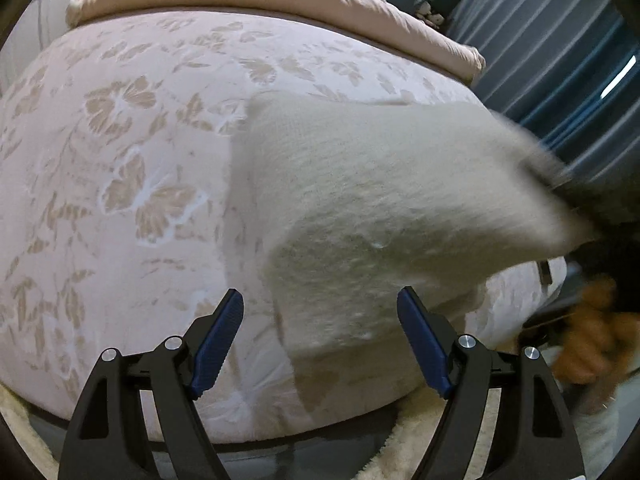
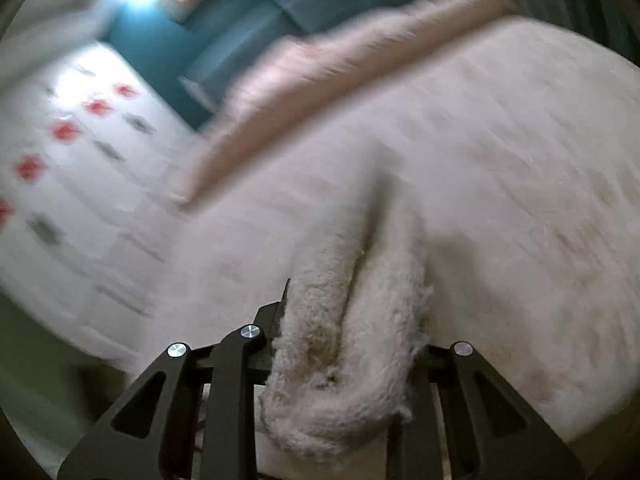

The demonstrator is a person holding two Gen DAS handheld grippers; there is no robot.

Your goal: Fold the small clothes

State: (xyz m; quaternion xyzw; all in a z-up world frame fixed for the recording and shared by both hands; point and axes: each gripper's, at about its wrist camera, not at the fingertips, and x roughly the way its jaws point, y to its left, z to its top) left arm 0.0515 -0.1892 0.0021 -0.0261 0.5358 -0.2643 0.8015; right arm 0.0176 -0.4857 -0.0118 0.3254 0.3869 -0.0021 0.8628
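On the floral pink bed, right tongs are gripping the fluffy cream knit garment, mid-lift. Left tongs are hanging spread, empty. Folding looks barely begun.

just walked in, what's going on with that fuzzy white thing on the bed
A person is folding a fuzzy cream garment on a floral bedspread. The right gripper is shut on a bunched edge of it, lifting that side off the bed. The left gripper hangs open near the garment's front edge, holding nothing.
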